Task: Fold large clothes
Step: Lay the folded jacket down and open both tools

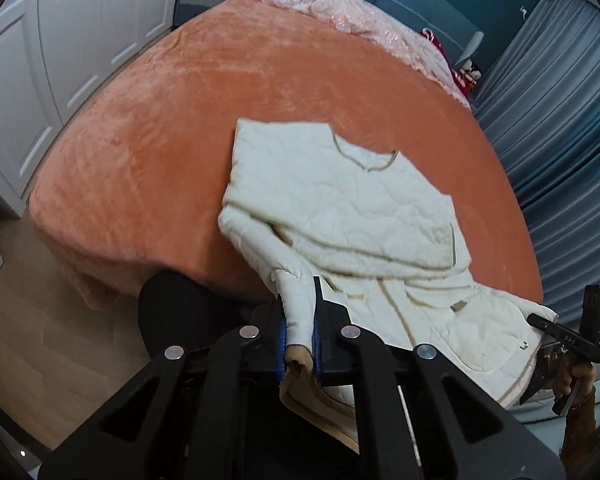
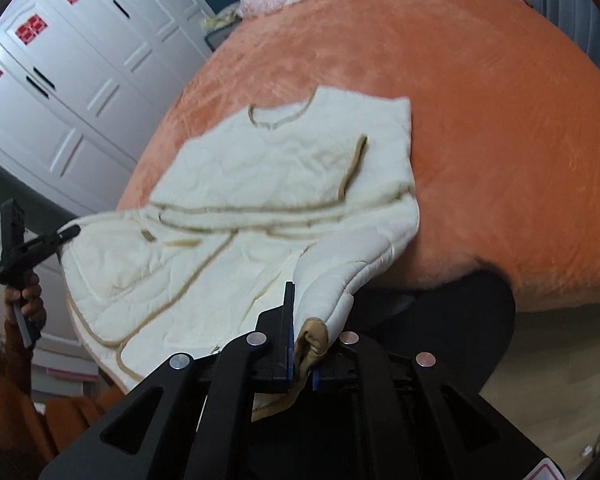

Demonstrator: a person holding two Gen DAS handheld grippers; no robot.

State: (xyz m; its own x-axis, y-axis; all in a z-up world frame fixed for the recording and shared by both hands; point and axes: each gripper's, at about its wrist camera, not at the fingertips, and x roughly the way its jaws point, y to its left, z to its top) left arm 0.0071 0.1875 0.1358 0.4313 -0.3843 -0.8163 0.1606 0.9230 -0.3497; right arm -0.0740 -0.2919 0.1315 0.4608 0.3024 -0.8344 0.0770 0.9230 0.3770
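While both tongs, left [image 1: 300, 344] and right [image 2: 302, 354], pinch the coat [image 1: 340, 208] hem (lifted), its collar lies ahead on the bed [image 1: 160, 128].

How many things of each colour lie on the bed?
Cream: 1, the quilted jacket, held by the left hand-held gripper and the right hand-held gripper
Orange: 1, the blanket
Pink: 1, the crumpled cover
Total: 3

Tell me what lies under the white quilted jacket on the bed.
The white quilted jacket rests on the orange blanket. Its near hem hangs off the bed edge, pinched by the left hand-held gripper and right hand-held gripper. Anything beneath the jacket is covered.
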